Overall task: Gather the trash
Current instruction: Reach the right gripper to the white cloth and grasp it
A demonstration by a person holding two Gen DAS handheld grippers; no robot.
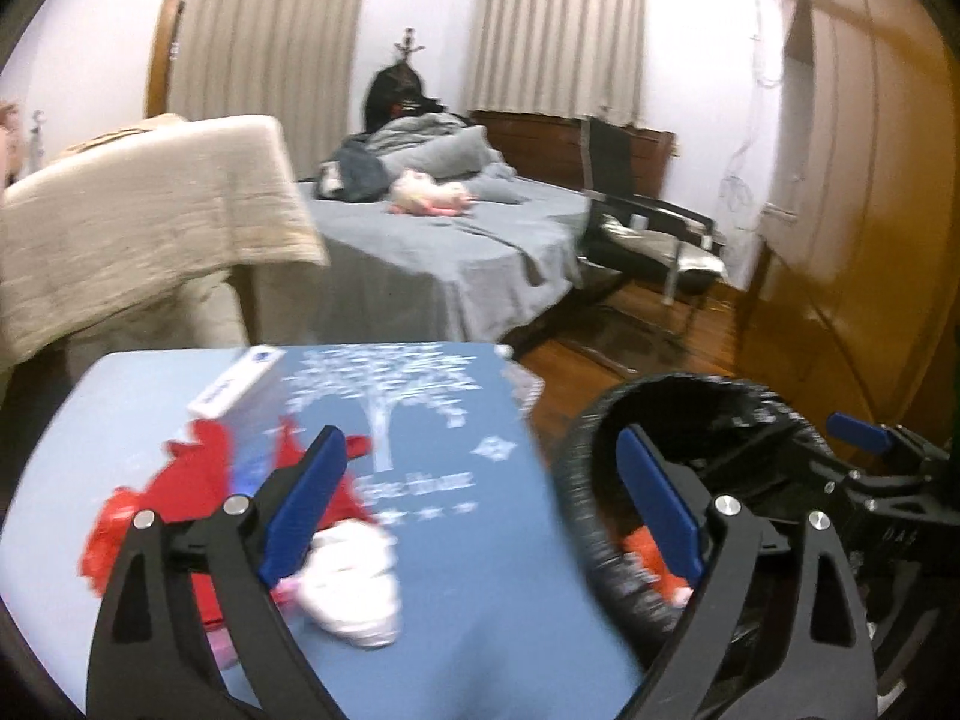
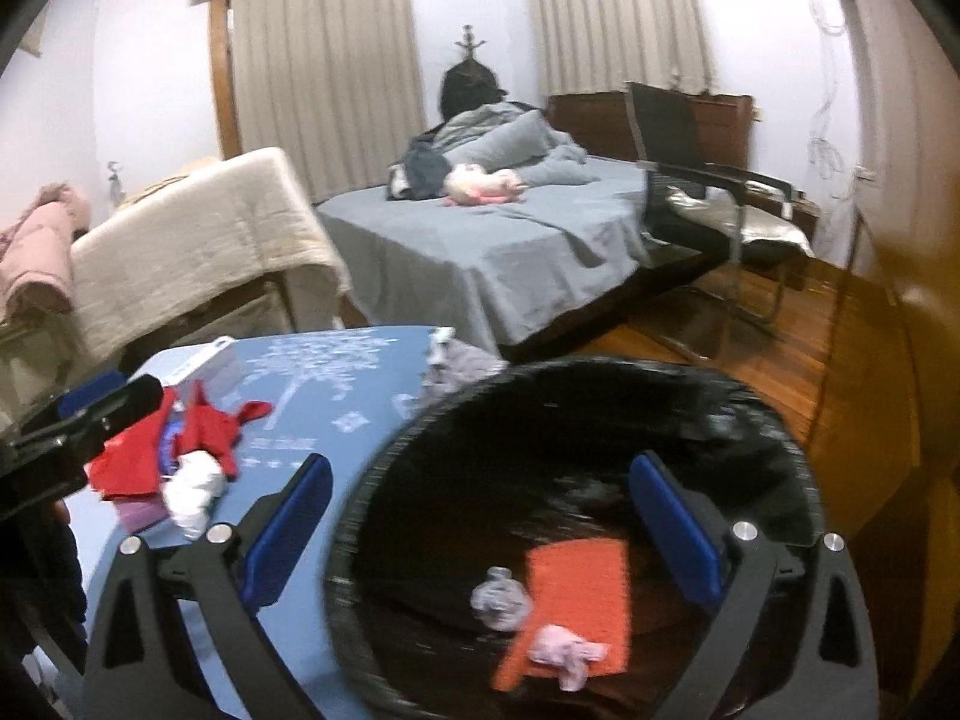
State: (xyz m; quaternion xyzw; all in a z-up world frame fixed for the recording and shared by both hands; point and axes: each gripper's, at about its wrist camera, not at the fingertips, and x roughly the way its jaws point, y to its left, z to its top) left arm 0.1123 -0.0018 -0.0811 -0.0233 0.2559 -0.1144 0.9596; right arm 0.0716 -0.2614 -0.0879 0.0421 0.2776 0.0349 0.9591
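On the blue table (image 1: 456, 540) lie red wrappers (image 1: 198, 480), a crumpled white paper (image 1: 354, 582) and a white box (image 1: 234, 384). My left gripper (image 1: 480, 510) hangs open over the table's right part, with nothing between its fingers; the white paper is just right of its left finger. A black-lined bin (image 2: 372, 480) stands right of the table. Inside it are an orange piece (image 2: 576, 588), a grey wad (image 2: 501, 597) and a pink wad (image 2: 564, 654). My right gripper (image 2: 480, 534) is open above the bin's mouth and holds nothing.
Beyond the table stands a bed (image 2: 492, 240) with grey sheets and a soft toy. A cream-covered seat (image 2: 198, 228) is at left, a black chair (image 2: 708, 192) at right. A wooden wardrobe (image 1: 852, 210) lines the right side over a wooden floor (image 2: 840, 372).
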